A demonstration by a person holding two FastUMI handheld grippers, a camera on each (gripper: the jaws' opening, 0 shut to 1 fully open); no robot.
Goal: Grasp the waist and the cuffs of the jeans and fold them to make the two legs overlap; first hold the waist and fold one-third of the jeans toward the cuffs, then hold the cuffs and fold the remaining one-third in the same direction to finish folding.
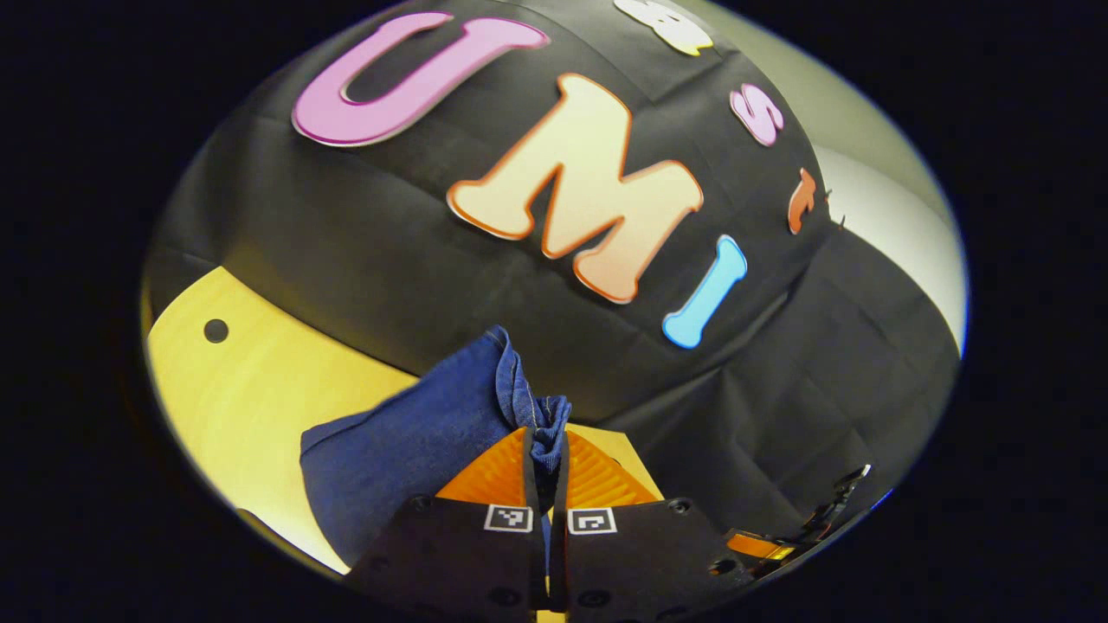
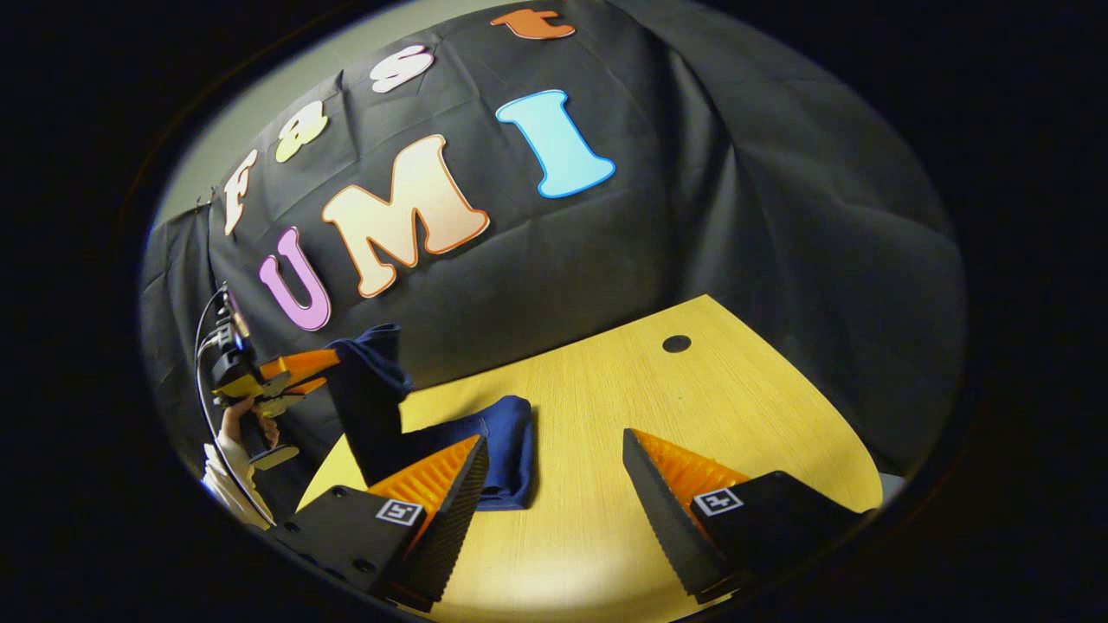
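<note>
Okay, on the left gripper view my left gripper (image 1: 547,467) is pinched tight on a bunched fold of the jeans (image 1: 415,450), both fingers pressing the denim between them, with the cloth rising out of the tips and draping away to the left over the table (image 1: 225,389). On the right gripper view I can see that same left gripper (image 2: 299,372) farther off, held up above the table's far-left edge by a hand (image 2: 247,428), with a dark strip of the jeans (image 2: 381,407) hanging from it down toward the tabletop. The rest of the jeans lies in a folded bundle on the wooden table (image 2: 692,407), just behind my near finger on that side. I can't tell whether it's the waist or a cuff that I've got pinched. My right gripper (image 2: 554,476) is spread wide, jaws well apart, nothing between them, hovering low over bare tabletop just beside the bundle. One small dark round hole (image 2: 676,343) sits in the tabletop toward the far side, well apart from the denim. No bins or boxes here to report on; the jeans rest on the table directly.
</note>
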